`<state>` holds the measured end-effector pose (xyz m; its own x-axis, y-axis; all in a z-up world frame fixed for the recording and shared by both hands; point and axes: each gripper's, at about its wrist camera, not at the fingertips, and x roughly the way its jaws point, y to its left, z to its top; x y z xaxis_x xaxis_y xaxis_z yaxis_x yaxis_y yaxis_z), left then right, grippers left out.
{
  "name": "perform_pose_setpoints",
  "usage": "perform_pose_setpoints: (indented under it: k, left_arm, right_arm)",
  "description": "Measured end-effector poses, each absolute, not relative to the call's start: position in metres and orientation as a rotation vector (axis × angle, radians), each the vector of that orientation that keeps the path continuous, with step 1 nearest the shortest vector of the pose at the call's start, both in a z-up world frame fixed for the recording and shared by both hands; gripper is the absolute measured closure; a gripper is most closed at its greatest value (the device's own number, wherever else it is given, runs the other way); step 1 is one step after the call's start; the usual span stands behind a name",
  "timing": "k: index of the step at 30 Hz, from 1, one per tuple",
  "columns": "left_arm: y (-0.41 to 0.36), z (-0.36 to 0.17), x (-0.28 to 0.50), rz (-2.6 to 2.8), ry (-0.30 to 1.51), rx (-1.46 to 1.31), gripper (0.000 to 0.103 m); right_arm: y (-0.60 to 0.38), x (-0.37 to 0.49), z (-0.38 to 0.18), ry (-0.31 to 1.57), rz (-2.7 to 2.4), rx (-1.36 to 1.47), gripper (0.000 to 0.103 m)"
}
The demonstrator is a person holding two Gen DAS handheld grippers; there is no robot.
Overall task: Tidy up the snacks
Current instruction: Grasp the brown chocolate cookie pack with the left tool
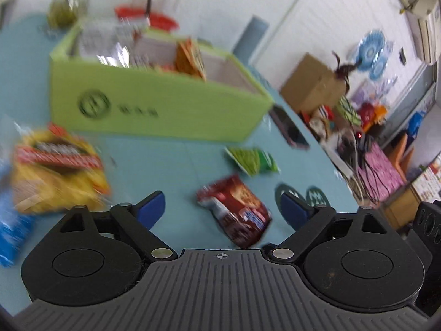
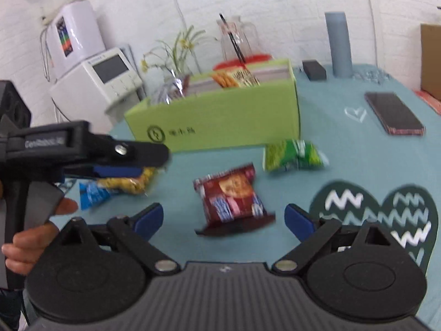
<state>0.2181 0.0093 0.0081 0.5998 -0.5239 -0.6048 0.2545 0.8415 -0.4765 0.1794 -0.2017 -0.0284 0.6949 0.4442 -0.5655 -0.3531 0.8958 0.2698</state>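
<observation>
A green cardboard box point(image 1: 165, 110) point(image 2: 220, 118) stands on the blue table and holds several snack packs. Loose on the table in front of it lie a dark red cookie pack point(image 1: 234, 212) point(image 2: 231, 195), a green pack point(image 1: 252, 160) point(image 2: 293, 155), a yellow chip bag point(image 1: 55, 171) point(image 2: 129, 182) and a blue pack point(image 1: 11, 229) point(image 2: 92, 193). My left gripper point(image 1: 223, 207) is open and empty, above the red pack. It also shows in the right wrist view point(image 2: 132, 165), over the yellow bag. My right gripper point(image 2: 223, 215) is open and empty, with the red pack between its fingers.
A dark phone point(image 1: 288, 129) point(image 2: 394, 113) lies right of the box. A dark heart-shaped mat point(image 2: 386, 215) lies at the front right. A glass vase point(image 2: 238, 38), a plant point(image 2: 176, 52) and a grey cylinder point(image 2: 339, 44) stand behind the box. A brown carton point(image 1: 311, 82) and clutter lie beyond the table edge.
</observation>
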Motion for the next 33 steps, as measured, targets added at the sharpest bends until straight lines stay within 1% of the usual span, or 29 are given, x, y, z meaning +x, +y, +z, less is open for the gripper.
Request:
perform_pose_setpoints:
  k: [2, 4, 7, 9, 12, 13, 14, 15, 16, 19, 22, 25, 26, 27, 28, 30, 31, 33]
  left_arm:
    - [0.0, 0.007, 0.227, -0.455, 0.83, -0.354, 0.026]
    - [-0.007, 0.009, 0.238, -0.469, 0.835, -0.328, 0.022]
    - [-0.014, 0.003, 0.253, -0.473, 0.882, -0.327, 0.022]
    - [-0.017, -0.004, 0.259, -0.481, 0.912, -0.336, 0.024]
    - [-0.018, -0.014, 0.255, -0.506, 0.927, -0.307, 0.039]
    - [-0.02, -0.013, 0.252, -0.502, 0.921, -0.286, 0.046]
    - [-0.022, -0.013, 0.248, -0.502, 0.92, -0.26, 0.051]
    - [-0.024, -0.013, 0.243, -0.507, 0.926, -0.237, 0.059]
    - [-0.025, -0.012, 0.237, -0.509, 0.928, -0.222, 0.063]
    - [-0.023, -0.014, 0.206, -0.519, 0.913, -0.19, 0.064]
    - [-0.021, -0.014, 0.175, -0.496, 0.89, -0.148, 0.067]
    - [-0.015, -0.014, 0.145, -0.496, 0.883, -0.163, 0.067]
    - [-0.015, -0.014, 0.134, -0.501, 0.879, -0.155, 0.065]
    - [-0.014, -0.014, 0.123, -0.504, 0.876, -0.145, 0.061]
    - [-0.014, -0.012, 0.117, -0.505, 0.874, -0.135, 0.051]
    - [-0.014, -0.005, 0.113, -0.494, 0.84, -0.115, 0.04]
    - [-0.012, -0.001, 0.113, -0.478, 0.817, -0.111, 0.039]
    - [-0.009, 0.007, 0.121, -0.473, 0.797, -0.124, 0.041]
  right_arm:
    - [-0.2, 0.186, -0.028, 0.664, 0.45, 0.096, 0.009]
    - [-0.197, 0.196, -0.029, 0.67, 0.473, 0.061, 0.009]
    - [-0.19, 0.212, -0.034, 0.683, 0.518, 0.031, 0.009]
    - [-0.181, 0.219, -0.038, 0.697, 0.556, 0.023, 0.009]
    - [-0.17, 0.212, -0.042, 0.706, 0.606, 0.01, 0.009]
    - [-0.167, 0.207, -0.042, 0.705, 0.615, 0.007, 0.009]
    - [-0.164, 0.2, -0.042, 0.702, 0.621, 0.008, 0.01]
    - [-0.164, 0.194, -0.041, 0.702, 0.611, 0.02, 0.01]
    - [-0.163, 0.186, -0.041, 0.7, 0.604, 0.031, 0.01]
    - [-0.161, 0.162, -0.043, 0.686, 0.605, 0.061, 0.009]
    - [-0.152, 0.135, -0.042, 0.681, 0.607, 0.035, 0.009]
    - [-0.147, 0.106, -0.04, 0.682, 0.626, 0.017, 0.009]
    - [-0.146, 0.097, -0.039, 0.683, 0.638, 0.006, 0.009]
    - [-0.145, 0.089, -0.038, 0.681, 0.64, -0.011, 0.01]
    - [-0.145, 0.083, -0.037, 0.67, 0.635, -0.021, 0.01]
    - [-0.148, 0.075, -0.033, 0.643, 0.594, -0.015, 0.01]
    - [-0.15, 0.076, -0.031, 0.634, 0.569, -0.003, 0.01]
    - [-0.152, 0.08, -0.028, 0.627, 0.535, 0.016, 0.01]
